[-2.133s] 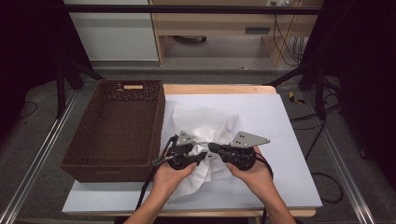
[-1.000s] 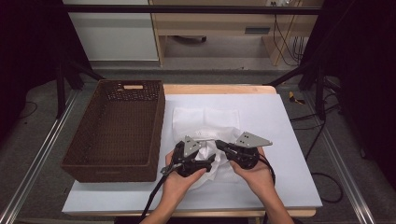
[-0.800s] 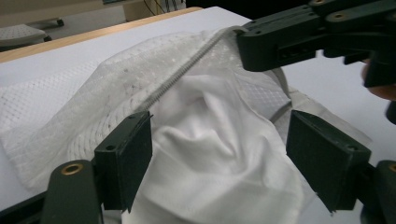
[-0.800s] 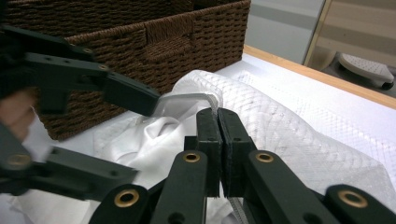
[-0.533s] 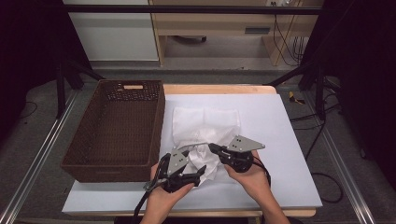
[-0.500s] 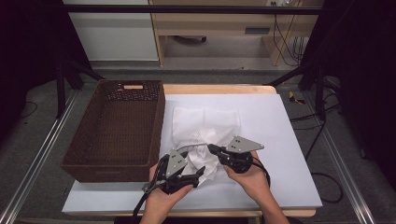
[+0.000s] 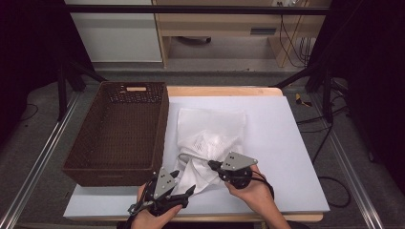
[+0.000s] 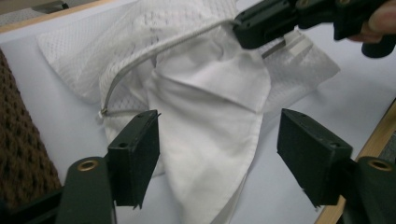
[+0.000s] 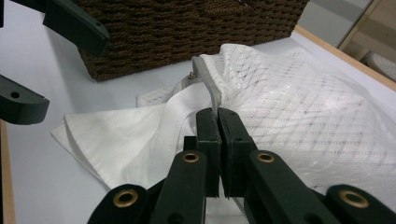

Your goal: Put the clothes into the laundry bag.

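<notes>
Wicker basket beside mesh bag — white cloth spilling out.

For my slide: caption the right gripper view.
Right gripper pinches the mesh bag's zipper edge; white cloth spills out.

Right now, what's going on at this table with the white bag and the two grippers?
A person is working a white cloth out of a zippered mesh bag on the table, beside a brown basket. The right gripper is shut on the bag's zipper edge, holding the mouth up. The left gripper is open near the table's front edge, its jaws either side of the cloth and just been closing, not yet pressing. The cloth is partly out.
</notes>
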Demonstrator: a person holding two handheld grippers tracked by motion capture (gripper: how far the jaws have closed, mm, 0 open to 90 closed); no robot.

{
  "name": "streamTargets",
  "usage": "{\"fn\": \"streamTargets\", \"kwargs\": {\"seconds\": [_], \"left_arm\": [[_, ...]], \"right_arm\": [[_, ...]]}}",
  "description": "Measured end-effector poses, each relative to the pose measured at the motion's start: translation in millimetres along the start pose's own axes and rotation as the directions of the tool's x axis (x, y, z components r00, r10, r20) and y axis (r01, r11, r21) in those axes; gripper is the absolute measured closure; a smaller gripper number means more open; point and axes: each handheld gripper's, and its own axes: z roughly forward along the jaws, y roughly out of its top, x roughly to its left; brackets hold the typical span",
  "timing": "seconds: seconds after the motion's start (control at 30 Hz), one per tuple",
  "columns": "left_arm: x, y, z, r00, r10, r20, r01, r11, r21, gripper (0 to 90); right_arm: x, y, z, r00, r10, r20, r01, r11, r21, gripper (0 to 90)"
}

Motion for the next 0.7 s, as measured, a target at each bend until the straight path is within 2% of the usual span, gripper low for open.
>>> {"fn": "streamTargets", "kwargs": {"seconds": [0.13,0.23,0.33,0.4,0.5,0.7], "left_arm": [[4.9,-8.9,-1.6,0.9997,-0.024,-0.003,0.024,0.9994,0.023,35.4],[6.0,-12.2,-4.8,0.9997,-0.010,-0.022,0.011,0.9992,0.039,40.3],[6.1,-18.0,-6.9,0.9995,-0.019,-0.024,0.020,0.9982,0.056,47.7],[6.4,-20.8,-7.4,0.9996,-0.022,-0.017,0.024,0.9972,0.071,55.7],[7.6,-23.3,-8.1,0.9996,-0.011,-0.025,0.014,0.9957,0.092,65.7],[11.8,-26.7,-6.1,0.9992,0.026,-0.032,-0.020,0.9875,0.156,82.6]], "right_arm": [[-3.8,-3.8,-0.4,0.9998,0.019,-0.002,-0.020,1.000,-0.015,88.4],[-5.6,-8.0,0.6,0.9996,0.027,-0.005,-0.027,1.000,-0.006,88.5],[-7.8,-10.4,0.7,0.9992,0.039,-0.007,-0.039,0.999,-0.010,88.6],[-9.3,-11.5,1.0,0.9990,0.045,-0.009,-0.045,0.999,-0.013,88.6],[-10.6,-12.5,0.5,0.9987,0.050,-0.007,-0.050,0.999,-0.013,88.6],[-10.8,-13.4,0.8,0.9985,0.054,-0.012,-0.054,0.998,-0.015,88.6]]}}
